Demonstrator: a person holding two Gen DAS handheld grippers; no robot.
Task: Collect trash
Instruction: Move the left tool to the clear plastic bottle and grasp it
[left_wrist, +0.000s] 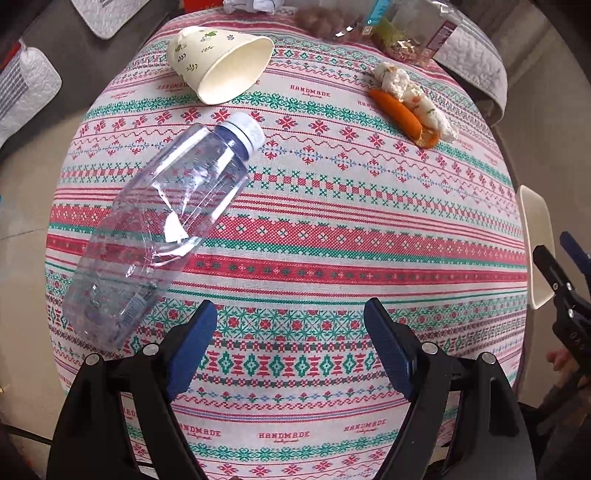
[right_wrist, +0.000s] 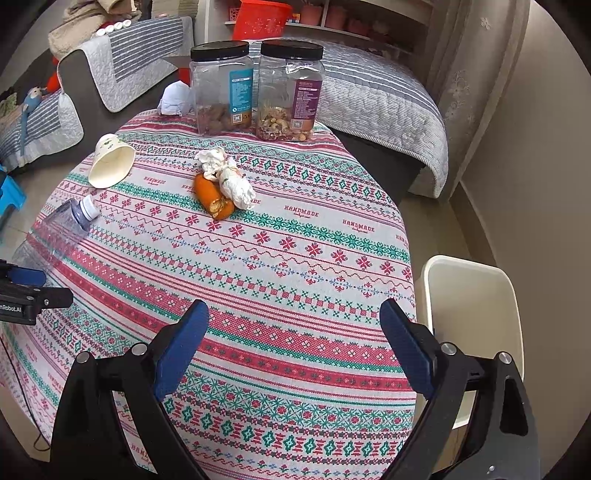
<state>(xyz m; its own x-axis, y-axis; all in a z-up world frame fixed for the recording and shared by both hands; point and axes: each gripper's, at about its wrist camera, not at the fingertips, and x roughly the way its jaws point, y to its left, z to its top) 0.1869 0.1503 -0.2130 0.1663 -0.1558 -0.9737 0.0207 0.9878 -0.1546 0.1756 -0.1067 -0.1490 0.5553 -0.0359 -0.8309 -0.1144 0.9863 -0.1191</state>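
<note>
The worktop (right_wrist: 295, 258) wears a cloth woven in red, green and white bands, with the word "HANDMADE" repeated along several stripes, a smaller line beneath it too fine to read; the left gripper (left_wrist: 290, 325) points steeply down over this cloth, its blue pads spread wide with nothing between them; the right gripper (right_wrist: 293, 321) hangs over the near edge, its pads likewise apart and empty; the left tool's black body, seen in the right wrist view, bears white lettering ending in "nRobot.AI".

The trash lies scattered: a clear plastic bottle (left_wrist: 162, 225) with a white cap rests on its side just left of the left gripper, its small label unreadable; a paper cup (left_wrist: 221, 62) printed with green sprigs lies tipped over beyond it; an orange peel (right_wrist: 214, 195) touches a crumpled tissue (right_wrist: 232, 181) near the middle of the cloth; another white wad (right_wrist: 175, 98) sits at the far edge.

Two clear jars (right_wrist: 255, 92) with black lids stand side by side at the back, one label blue, one purple, their print illegible; a cream bin (right_wrist: 476, 310) stands beside the worktop at right.
</note>
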